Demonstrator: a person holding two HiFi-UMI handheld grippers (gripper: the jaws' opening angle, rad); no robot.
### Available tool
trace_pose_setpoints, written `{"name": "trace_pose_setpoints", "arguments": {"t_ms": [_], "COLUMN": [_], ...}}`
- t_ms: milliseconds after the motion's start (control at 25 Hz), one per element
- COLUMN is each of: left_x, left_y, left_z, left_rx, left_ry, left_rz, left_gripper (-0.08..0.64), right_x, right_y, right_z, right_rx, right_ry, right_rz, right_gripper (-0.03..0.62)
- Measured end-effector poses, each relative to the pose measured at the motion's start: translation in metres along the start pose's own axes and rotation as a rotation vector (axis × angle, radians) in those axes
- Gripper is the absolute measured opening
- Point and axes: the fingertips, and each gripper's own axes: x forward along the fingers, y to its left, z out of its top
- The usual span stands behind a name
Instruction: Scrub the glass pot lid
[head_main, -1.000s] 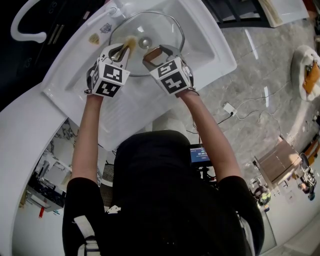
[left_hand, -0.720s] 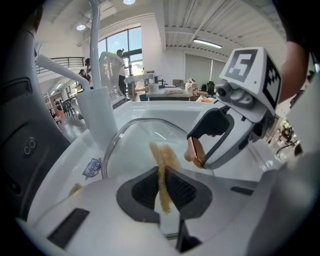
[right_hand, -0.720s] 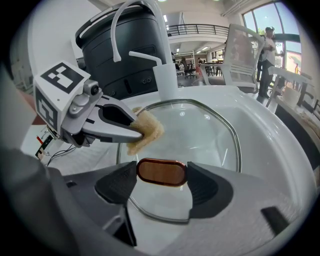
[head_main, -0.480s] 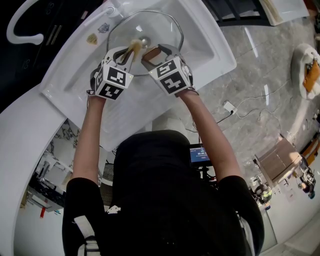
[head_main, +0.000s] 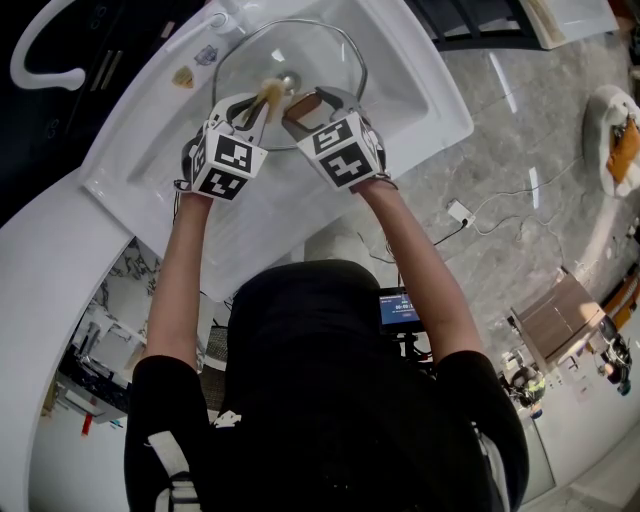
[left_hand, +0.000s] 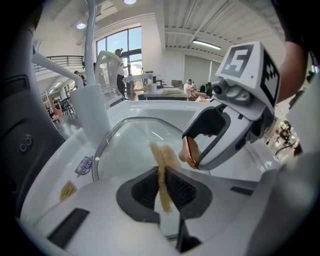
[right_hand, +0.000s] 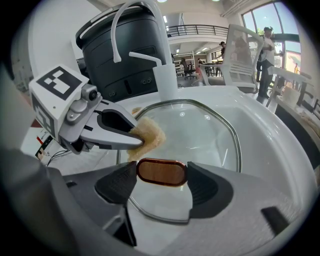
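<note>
**Grip.** My left gripper (left_hand: 162, 185) is closed down thin on a tan scrub pad (right_hand: 147, 135). The pad stands up between the jaws and its free end pokes out past the tips. My right gripper (right_hand: 161, 172) is part closed, with both jaws bearing on the ends of the lid's copper-brown oval handle (left_hand: 189, 152).

**Position.** The glass pot lid (head_main: 300, 55) sits in the basin of the white sink (head_main: 425, 100), handle side towards me and below the white faucet (left_hand: 92, 110). The pad's end meets the glass just beside the handle, on my left of it. It looks like contact, but I cannot confirm any pressure.

**Progress (judged).**
- Scrubbing is under way: the lid is steadied and the pad is on the middle of the top face.
- The glass looks clear all over, with no suds, film or water visible, so I cannot tell scrubbed area from untouched area.
- The outer band of glass, the metal rim and the underside are probably left to do, then a rinse.

**Markings.**
- There are two small stickers on the sink deck by the faucet, one bluish (left_hand: 85, 165) and one gold (left_hand: 67, 189). The print on both is too small to read.
- The gripper cubes carry only black-and-white square markers, no words.
- I find no brand on the lid, handle or pad.
</note>
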Motion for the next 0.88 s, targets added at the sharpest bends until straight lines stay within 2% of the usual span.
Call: {"name": "trace_pose_setpoints", "arguments": {"t_ms": [880], "left_x": [0.001], "left_y": [-0.0019], "left_z": [-0.0004], "left_rx": [-0.064], "left_ry": [-0.032], "left_rz": [-0.005], "left_gripper": [0.025], "right_x": [0.0016], "right_y": [0.0003], "right_z": [-0.0006], "right_rx": [0.011], "right_ry": [-0.013], "right_rz": [0.004], "right_gripper": [0.307]}}
